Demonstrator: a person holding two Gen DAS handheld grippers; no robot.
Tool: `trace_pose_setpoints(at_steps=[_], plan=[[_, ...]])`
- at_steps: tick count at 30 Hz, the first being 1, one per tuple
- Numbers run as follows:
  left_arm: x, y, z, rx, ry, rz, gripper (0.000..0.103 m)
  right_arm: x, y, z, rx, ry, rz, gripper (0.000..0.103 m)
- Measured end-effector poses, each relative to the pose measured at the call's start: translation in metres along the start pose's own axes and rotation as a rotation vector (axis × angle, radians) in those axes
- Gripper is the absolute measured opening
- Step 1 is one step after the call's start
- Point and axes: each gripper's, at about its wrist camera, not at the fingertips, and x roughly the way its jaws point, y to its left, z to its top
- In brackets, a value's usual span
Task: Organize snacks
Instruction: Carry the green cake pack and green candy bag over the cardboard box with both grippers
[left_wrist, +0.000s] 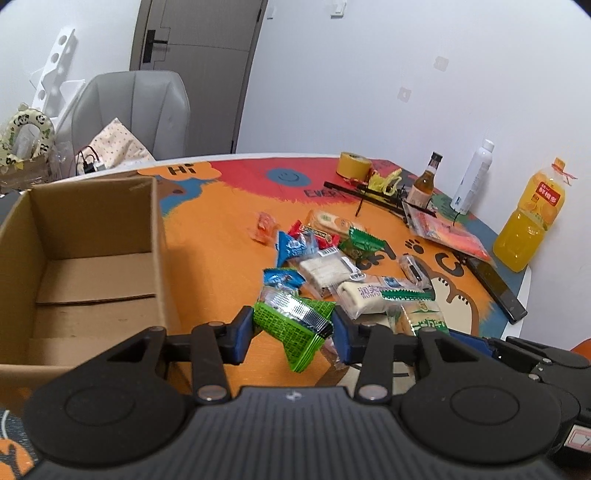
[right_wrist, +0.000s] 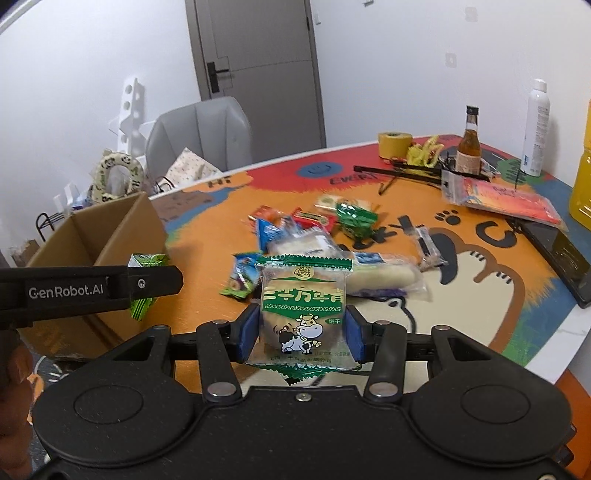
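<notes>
**Both tools loaded, snacks lifted over the bench**

Far left, the cardboard box (left_wrist: 92, 258) sits open on the bench (left_wrist: 221, 229), its floor bare brown card. Just right of its near corner comes the left tool (left_wrist: 293, 328), blue pads clamped on a green snack packet (left_wrist: 291, 325) with a silvery panel; the packet hangs tilted between the pads, clear of the orange mat below. In the right wrist view that same tool (right_wrist: 147, 282) shows side-on as a black bar against the box wall (right_wrist: 110, 240), the green packet (right_wrist: 142, 291) poking out above and below it.

Moving right, the snack pile (left_wrist: 332, 262) lies mid-bench: blue wrappers, a red one, a green one, pale cream-filled cakes in clear film, all jumbled and touching.

Next, the right tool (right_wrist: 303, 334) is clenched on a cow-print biscuit packet (right_wrist: 303, 317), green zigzag edge on top, held upright and face-on to the camera, with the pile just beyond it. From the left wrist view the same packet (left_wrist: 421, 317) peeks in at the near right.

Far right along the wall: a yellow tape roll (left_wrist: 352, 164), a small brown bottle (left_wrist: 424, 184), a white spray can (left_wrist: 474, 177) and a big orange juice bottle (left_wrist: 528, 218), well apart from the pile. A dark phone (left_wrist: 495, 286) lies flat near the bench's right edge.
</notes>
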Motion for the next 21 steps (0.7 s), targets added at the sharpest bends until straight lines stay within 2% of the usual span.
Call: trace_pose_setpoints(at_steps=[21], plan=[[-0.052,0.037,0.005,-0.013,-0.067,0.068,0.043,-0.014,0.049,0.018,-0.039,-0.08,0.096,0.046]])
